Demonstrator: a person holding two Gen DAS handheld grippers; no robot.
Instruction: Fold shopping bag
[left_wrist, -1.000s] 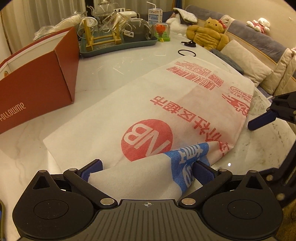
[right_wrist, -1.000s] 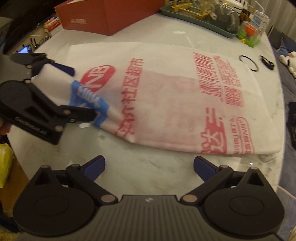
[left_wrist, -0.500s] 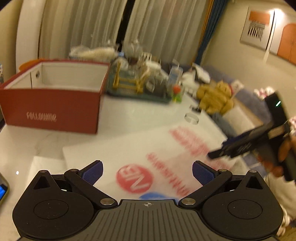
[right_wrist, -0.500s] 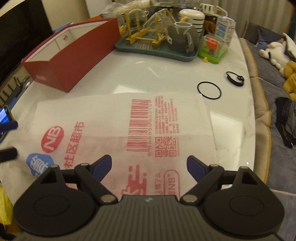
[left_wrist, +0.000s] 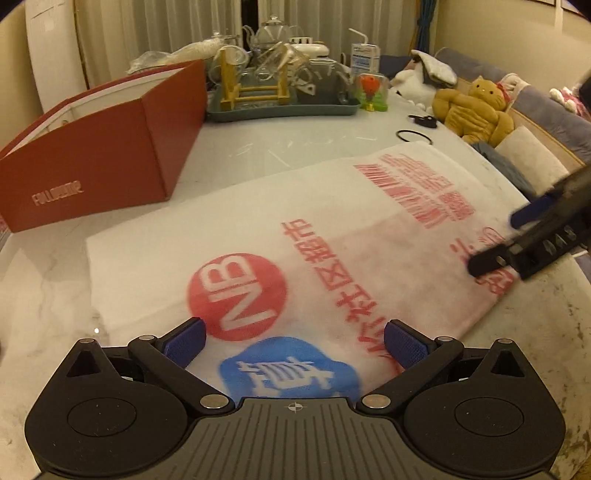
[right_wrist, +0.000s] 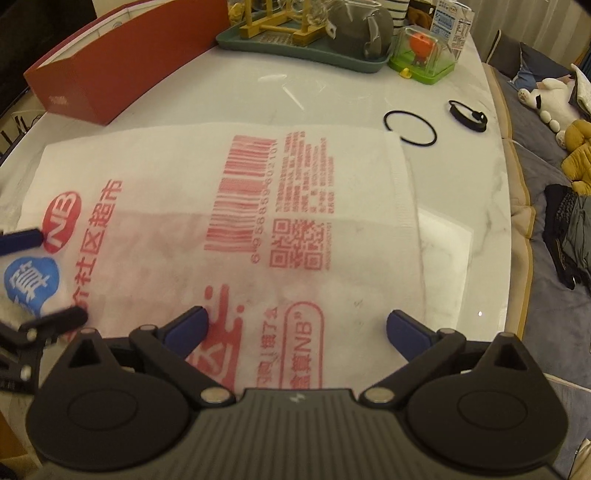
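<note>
On the marble table (left_wrist: 258, 155), left wrist view: shopping bag (left_wrist: 332, 229) lies spread flat, print up, red round logo and blue patch nearest the tool. Left gripper (left_wrist: 294, 345) hangs low over the bag's near edge, fingers spread wide, nothing between them; blue patch sits right between the pads. Right gripper (left_wrist: 517, 240) comes in from the right over the bag's right end; whether it is spread or closed I cannot tell from this angle. Red box (left_wrist: 92, 155) far left, tray of glassware (left_wrist: 280, 107) at the far side, both clear of the bag.

Right wrist view: right gripper (right_wrist: 296, 331) also spread wide and empty, poised over the near edge at the printed label. Barcode in the middle, hemmed edge to the right, black ring (right_wrist: 410, 127) just beyond the far right corner. Left gripper (right_wrist: 44, 280) shows at the left edge over the blue patch.

Judgement: both tools are lined up along the same near edge, which suits a pinch-and-carry fold toward the far side. The bag looks layered, so some folding may already be in it. Next move calls for both pads closing on cloth only, at matched height.
</note>
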